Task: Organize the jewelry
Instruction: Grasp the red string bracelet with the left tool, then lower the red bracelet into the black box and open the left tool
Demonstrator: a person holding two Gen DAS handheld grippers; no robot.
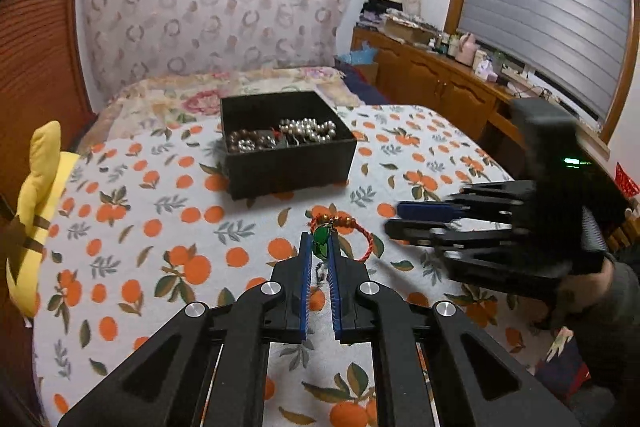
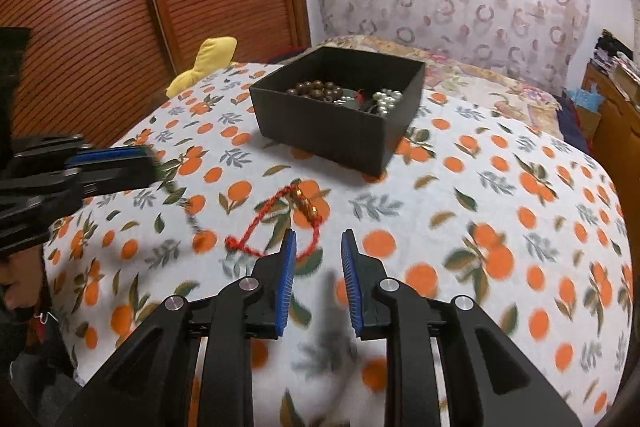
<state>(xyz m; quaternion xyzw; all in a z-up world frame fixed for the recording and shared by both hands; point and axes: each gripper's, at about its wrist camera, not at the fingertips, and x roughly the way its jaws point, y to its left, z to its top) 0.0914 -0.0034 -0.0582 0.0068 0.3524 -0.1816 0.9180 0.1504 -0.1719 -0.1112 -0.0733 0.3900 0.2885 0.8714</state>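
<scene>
left gripper (image 1: 320, 251): jaws clamped on green pendant (image 1: 320, 241)
right gripper (image 2: 318, 247): jaws partly open, empty
red cord bracelet (image 2: 280, 219): mid-bed, before black box (image 2: 336, 123)
risk: cord may snag pendant's chain

Both fisheye views are taken from the wrists, angled downward along the fingers and held close above the orange-print bedspread (image 1: 160, 187), with the black box (image 1: 288, 163) and red cord bracelet (image 2: 276, 223) shared from opposite sides.
</scene>
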